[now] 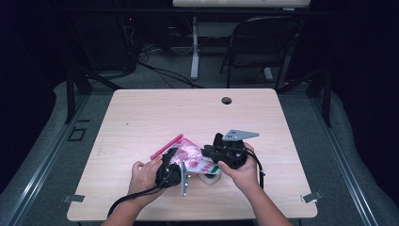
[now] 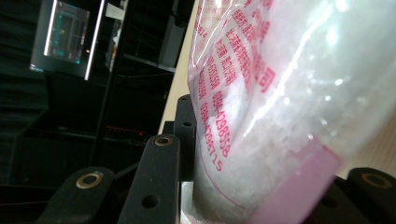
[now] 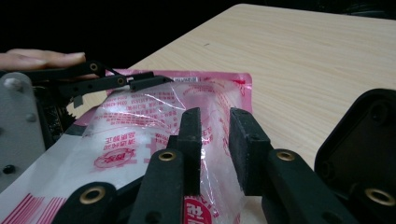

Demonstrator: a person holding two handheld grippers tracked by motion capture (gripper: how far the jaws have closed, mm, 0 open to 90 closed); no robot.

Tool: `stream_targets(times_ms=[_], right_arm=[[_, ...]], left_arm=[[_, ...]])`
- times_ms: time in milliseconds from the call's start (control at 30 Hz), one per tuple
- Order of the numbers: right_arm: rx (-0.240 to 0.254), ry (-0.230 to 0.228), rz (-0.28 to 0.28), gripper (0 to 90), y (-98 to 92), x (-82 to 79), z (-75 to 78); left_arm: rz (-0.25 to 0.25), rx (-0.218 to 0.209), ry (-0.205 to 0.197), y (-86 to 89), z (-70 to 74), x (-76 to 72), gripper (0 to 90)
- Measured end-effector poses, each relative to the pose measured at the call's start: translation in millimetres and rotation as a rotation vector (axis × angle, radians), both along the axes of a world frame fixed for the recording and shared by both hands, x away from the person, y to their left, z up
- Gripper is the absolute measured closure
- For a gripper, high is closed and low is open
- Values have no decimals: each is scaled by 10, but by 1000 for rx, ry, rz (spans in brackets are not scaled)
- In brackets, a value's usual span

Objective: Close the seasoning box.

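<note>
Halfway with the bag, by the look of it

Near the front edge of the table (image 1: pixel 141 113) a person works a clear plastic bag (image 1: pixel 188 157) with red print and a pink zip strip, full of something white. The left gripper (image 1: pixel 170 173) has the bag between its jaws, which press on its lower end, close to the pink strip (image 2: pixel 299 186). The right gripper (image 1: pixel 217 153) stands slightly open: its black pads (image 3: pixel 191 140) flank a fold of the film without pinching it. Both hands crowd together over the bag. I judge the bag is picked up and steadied, but whatever is meant for its mouth, opening or sealing, is not finished; which of the two I cannot tell.
</note>
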State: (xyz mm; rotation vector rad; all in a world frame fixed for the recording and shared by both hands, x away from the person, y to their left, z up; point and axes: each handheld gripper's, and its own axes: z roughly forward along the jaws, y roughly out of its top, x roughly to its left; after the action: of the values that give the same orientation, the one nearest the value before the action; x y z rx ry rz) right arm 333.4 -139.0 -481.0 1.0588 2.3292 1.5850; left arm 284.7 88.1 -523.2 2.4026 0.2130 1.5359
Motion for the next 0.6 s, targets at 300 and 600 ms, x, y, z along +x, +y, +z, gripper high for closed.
stream_targets(times_ms=[300,600], right_arm=[[29,-12,-11,723,-30,-13,45],[35,-14,-18,719,-50,-9,56]], left_arm=[[16,-100,69,52,-29,37,750],[28,-203,128,97,-76,54,752]])
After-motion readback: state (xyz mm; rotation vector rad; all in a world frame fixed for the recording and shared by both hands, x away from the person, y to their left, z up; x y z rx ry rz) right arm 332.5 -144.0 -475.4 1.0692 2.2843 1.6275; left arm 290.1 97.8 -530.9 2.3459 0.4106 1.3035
